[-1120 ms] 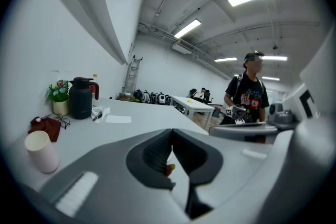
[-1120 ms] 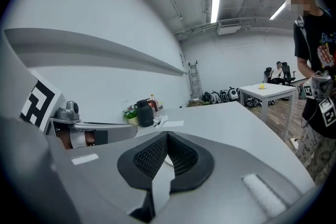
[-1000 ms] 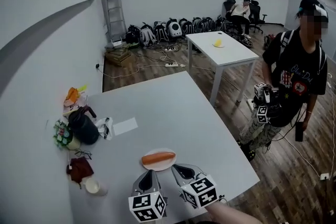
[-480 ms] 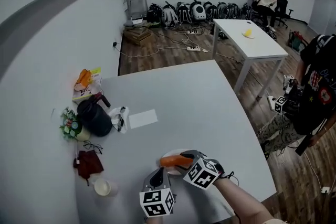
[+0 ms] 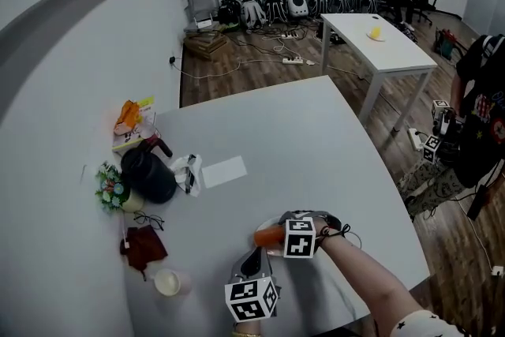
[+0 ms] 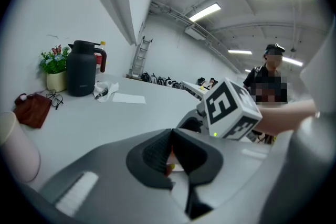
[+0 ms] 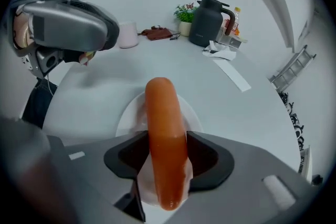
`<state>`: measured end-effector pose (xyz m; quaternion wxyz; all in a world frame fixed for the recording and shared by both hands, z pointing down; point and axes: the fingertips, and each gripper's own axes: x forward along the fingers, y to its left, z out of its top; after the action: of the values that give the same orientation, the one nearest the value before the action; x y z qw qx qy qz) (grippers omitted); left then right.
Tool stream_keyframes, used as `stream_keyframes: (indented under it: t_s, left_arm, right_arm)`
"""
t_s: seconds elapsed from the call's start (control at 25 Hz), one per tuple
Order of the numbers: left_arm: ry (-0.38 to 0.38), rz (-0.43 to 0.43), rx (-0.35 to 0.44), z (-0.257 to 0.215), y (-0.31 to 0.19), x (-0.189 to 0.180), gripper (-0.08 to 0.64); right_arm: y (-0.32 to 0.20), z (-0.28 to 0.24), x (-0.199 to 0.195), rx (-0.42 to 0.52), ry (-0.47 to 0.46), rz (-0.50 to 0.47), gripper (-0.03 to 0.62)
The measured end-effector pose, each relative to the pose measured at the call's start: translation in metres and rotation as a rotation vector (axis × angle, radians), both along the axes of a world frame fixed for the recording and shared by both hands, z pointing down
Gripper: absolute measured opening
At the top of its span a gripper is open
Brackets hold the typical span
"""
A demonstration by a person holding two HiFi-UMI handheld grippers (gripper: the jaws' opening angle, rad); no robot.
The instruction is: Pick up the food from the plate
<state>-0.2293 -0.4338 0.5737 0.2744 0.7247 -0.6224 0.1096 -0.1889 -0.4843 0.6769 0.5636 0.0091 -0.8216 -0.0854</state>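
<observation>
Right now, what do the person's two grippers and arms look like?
The left gripper and right gripper are grey moulded shells with dark ribbed pads; each carries a white cube with black square markers. The right forearm shows no sleeve. The right gripper's jaws are opening, with the sausage between them.

Head view: high above the table's [image 5: 316, 138] near edge, facing forward and steeply down; whole tabletop and the room beyond in frame. Left gripper view: low over the near edge, facing the far edge, jug [image 5: 150, 176] off to its left. Right gripper view: close above the plate [image 7: 126, 118], facing the left edge; all three views share the jug there.
</observation>
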Motion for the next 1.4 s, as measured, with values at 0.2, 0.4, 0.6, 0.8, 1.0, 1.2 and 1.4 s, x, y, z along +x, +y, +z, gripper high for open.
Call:
stream_keyframes:
  t_s: [0.2, 0.4, 0.6, 0.8, 1.0, 1.2, 1.4]
  left_arm:
    - [-0.002, -0.013, 0.0, -0.004, 0.007, -0.005, 0.008]
    - [-0.013, -0.02, 0.027, -0.019, 0.02, -0.005, 0.008]
    - [-0.047, 0.002, 0.067, -0.035, 0.043, 0.006, 0.008]
    - [-0.061, -0.01, 0.086, -0.043, 0.075, 0.024, 0.008]
    - [-0.051, -0.004, 0.111, -0.052, 0.111, 0.045, 0.008]
    - [-0.063, 0.002, 0.13, -0.059, 0.141, 0.056, 0.008]
    - [-0.062, 0.003, 0.145, -0.063, 0.151, 0.059, 0.008]
  right_arm:
    - [0.0, -0.003, 0.0, 0.043, -0.02, 0.033, 0.212]
    - [0.012, -0.016, 0.019, 0.122, -0.125, 0.177, 0.212]
    - [0.039, -0.067, 0.037, 0.128, -0.449, 0.469, 0.212]
    - [0.082, -0.123, 0.069, 0.039, -0.786, 0.77, 0.212]
    - [0.129, -0.148, 0.099, -0.027, -0.941, 0.921, 0.212]
    - [0.169, -0.154, 0.108, -0.045, -0.99, 0.938, 0.212]
    - [0.181, -0.163, 0.108, -0.012, -0.997, 0.92, 0.212]
